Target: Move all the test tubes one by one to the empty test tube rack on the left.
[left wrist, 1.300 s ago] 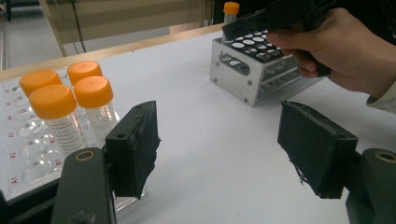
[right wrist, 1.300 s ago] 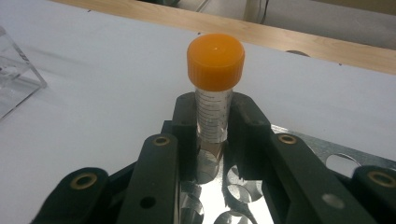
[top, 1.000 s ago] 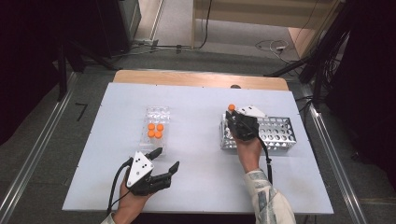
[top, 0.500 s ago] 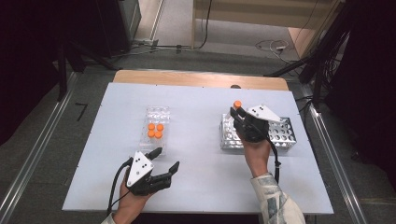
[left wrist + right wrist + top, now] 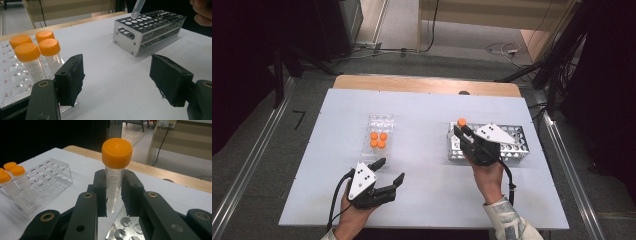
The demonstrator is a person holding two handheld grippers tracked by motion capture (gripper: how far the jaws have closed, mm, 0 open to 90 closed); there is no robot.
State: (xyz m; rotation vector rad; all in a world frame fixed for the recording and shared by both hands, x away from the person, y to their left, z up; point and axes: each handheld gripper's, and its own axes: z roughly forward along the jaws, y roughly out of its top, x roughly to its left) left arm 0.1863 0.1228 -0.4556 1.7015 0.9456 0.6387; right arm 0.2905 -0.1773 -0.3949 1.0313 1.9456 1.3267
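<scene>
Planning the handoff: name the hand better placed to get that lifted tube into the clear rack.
Right. Its claw is shut on the tube, held over the metal rack. The left claw is open with nothing in it, though it sits nearer the clear rack.

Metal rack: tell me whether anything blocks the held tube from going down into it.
Nothing visible does. The right gripper holds the orange-capped tube upright above the metal rack, whose holes below the tube's tip look open.
</scene>
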